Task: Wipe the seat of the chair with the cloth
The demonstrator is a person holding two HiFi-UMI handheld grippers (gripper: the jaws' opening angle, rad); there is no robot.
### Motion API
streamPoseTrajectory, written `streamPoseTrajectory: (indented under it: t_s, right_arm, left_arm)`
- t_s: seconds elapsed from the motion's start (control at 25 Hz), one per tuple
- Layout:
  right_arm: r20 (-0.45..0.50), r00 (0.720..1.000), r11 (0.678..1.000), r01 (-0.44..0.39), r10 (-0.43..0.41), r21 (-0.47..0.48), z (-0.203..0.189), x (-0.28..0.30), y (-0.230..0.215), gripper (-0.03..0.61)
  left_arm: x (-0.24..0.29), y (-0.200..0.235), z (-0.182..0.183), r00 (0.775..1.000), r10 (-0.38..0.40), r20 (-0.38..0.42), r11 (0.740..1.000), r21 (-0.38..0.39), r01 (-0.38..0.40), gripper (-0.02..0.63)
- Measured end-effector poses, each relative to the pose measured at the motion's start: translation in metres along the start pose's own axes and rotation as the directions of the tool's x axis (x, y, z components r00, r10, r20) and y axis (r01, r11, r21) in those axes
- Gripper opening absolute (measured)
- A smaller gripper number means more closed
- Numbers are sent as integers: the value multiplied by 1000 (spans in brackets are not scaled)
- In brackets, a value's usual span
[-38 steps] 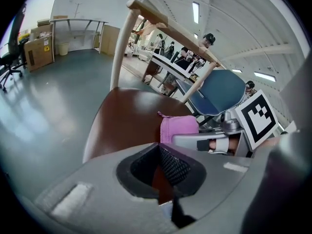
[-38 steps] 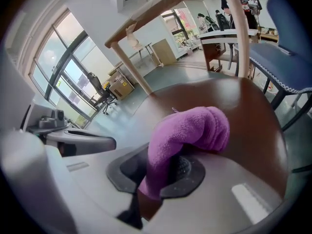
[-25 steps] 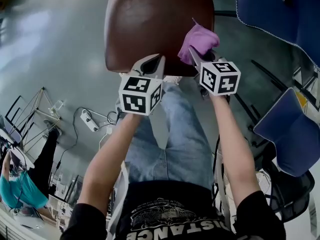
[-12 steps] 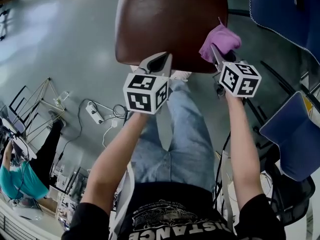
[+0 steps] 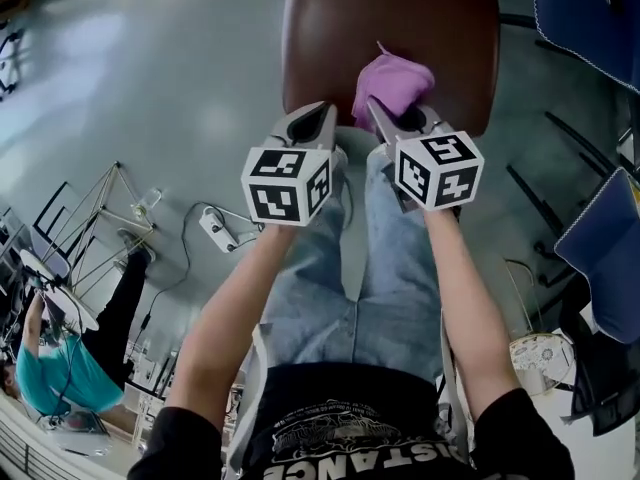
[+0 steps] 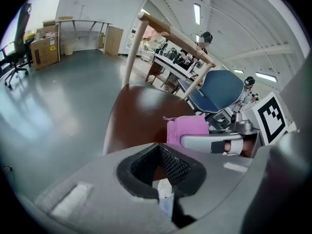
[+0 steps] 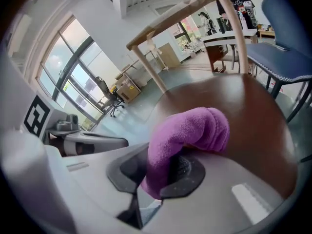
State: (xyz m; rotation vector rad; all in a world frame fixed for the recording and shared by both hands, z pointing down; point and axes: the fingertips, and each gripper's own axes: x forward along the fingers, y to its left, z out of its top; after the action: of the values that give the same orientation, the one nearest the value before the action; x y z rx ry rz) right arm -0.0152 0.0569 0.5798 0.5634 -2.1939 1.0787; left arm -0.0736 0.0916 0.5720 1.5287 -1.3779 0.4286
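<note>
The chair's brown seat (image 5: 390,18) is at the top of the head view, below and ahead of both grippers. My right gripper (image 5: 392,120) is shut on a bunched purple cloth (image 5: 392,80), which rests on the front middle of the seat. In the right gripper view the cloth (image 7: 187,130) bulges out of the jaws (image 7: 163,172) over the seat (image 7: 234,101). My left gripper (image 5: 312,123) hovers at the seat's front edge, left of the cloth, shut with nothing in it. From the left gripper (image 6: 161,167), the cloth (image 6: 187,129) appears to the right on the seat (image 6: 136,116).
The chair's wooden back rail (image 6: 165,30) rises behind the seat. Blue chairs (image 5: 600,258) stand close on the right. A power strip with cables (image 5: 225,233) lies on the grey floor at left, near a wire rack (image 5: 90,208) and a person in teal (image 5: 50,378).
My right gripper has slid the cloth left, from the seat's front right corner to its front middle. The left gripper stays at the front edge.
</note>
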Motion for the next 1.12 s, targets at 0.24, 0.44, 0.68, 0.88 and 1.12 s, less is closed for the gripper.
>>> streamPoseTrajectory:
  t_s: [0.24,0.44,0.68,0.88,1.12]
  right_arm:
    - [2,998,997,-69,69,-25,-10,61,83,60]
    - [-16,997,995,-79,78,-58,-15,96,112,60]
    - [-31,999,999,-37,36,-36,-28,87,92,60]
    - [-19,1000,1000,-4,4,15,-34,56,58,60]
    - [-24,1000,1000,17,-17,12,-42,23,23,60]
  left_arm:
    - [-40,66,-10,998,59,6,998,-9,-59,-1]
    - [-52,94,-16,996,92,11,996,-18,-92,-2]
    - [-43,74,-24,999,53,3,998,-21,-53,-1]
    - [-26,37,-25,1000,16,1,1000,-22,-16,-1]
    - [-8,-4,-30,1000,-6,-2,1000,-9,6,0]
